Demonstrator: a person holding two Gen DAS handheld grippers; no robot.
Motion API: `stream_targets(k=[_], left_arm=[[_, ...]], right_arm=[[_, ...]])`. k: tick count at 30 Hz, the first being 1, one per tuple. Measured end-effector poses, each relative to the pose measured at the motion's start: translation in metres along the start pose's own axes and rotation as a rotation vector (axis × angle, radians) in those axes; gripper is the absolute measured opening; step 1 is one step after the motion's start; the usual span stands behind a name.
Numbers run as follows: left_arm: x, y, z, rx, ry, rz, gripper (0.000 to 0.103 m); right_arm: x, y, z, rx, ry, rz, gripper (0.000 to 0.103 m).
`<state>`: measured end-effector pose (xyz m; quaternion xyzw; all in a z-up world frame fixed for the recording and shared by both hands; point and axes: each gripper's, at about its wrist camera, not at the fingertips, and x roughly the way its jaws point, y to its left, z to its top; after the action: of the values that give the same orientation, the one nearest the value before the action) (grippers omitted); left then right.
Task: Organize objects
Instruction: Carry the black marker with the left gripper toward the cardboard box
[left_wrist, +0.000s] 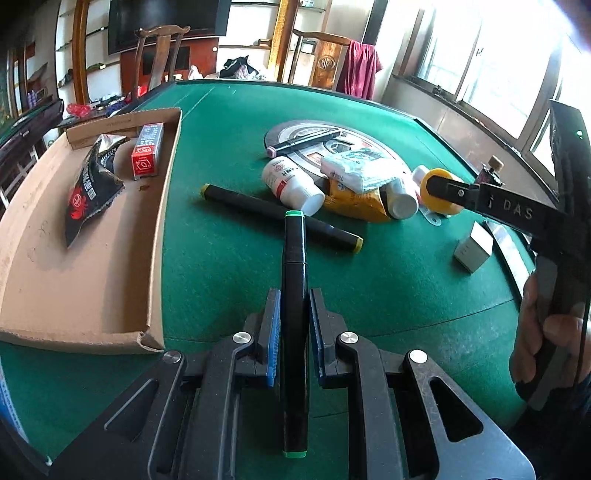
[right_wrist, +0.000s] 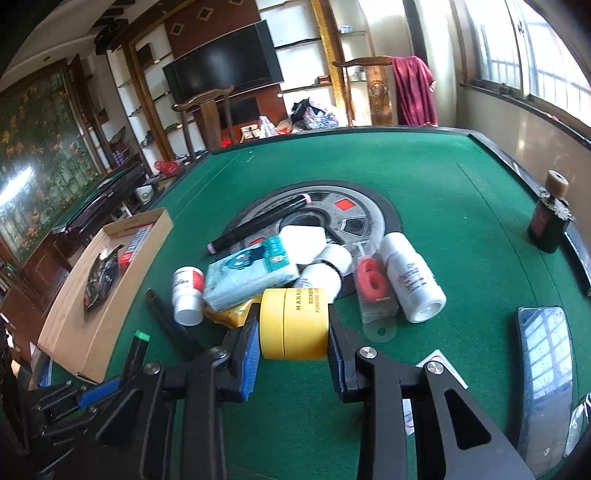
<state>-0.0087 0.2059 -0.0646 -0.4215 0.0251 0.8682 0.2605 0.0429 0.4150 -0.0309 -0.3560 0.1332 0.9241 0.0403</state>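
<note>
My left gripper (left_wrist: 293, 295) is shut on a black marker with green caps (left_wrist: 294, 280), held above the green table, pointing forward. A cardboard tray (left_wrist: 162, 206) lies to its left with a black snack packet (left_wrist: 92, 188) and a red box (left_wrist: 147, 151) in it. My right gripper (right_wrist: 293, 328) is shut on a yellow jar (right_wrist: 295, 325), just in front of a pile: tissue pack (right_wrist: 247, 277), white bottles (right_wrist: 413, 284), a red-labelled bottle (right_wrist: 188, 295). The jar also shows in the left wrist view (left_wrist: 437, 192).
A yellow-capped black marker (left_wrist: 277, 214) lies on the felt ahead of the left gripper. A pink-capped marker (left_wrist: 303, 142) rests on the table's centre disc. A small white box (left_wrist: 472, 249), a phone (right_wrist: 543, 373) and a dark bottle (right_wrist: 550, 221) sit on the right.
</note>
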Motion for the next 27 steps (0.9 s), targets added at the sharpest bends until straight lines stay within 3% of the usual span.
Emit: stream_targets(k=[17, 21, 27], left_arm=[[-0.033, 0.015, 0.014, -0.03, -0.083, 0.012, 0.014], [-0.044, 0.026, 0.016, -0.052, -0.124, 0.042, 0.014], [-0.066, 0.043, 0.017, -0.057, -0.216, 0.148, 0.015]], right_arm=[[-0.005, 0.029, -0.01, -0.078, -0.001, 0.092, 0.032], [-0.007, 0.034, -0.011, -0.094, -0.012, 0.11, 0.032], [-0.01, 0.043, -0.014, -0.122, -0.041, 0.137, 0.032]])
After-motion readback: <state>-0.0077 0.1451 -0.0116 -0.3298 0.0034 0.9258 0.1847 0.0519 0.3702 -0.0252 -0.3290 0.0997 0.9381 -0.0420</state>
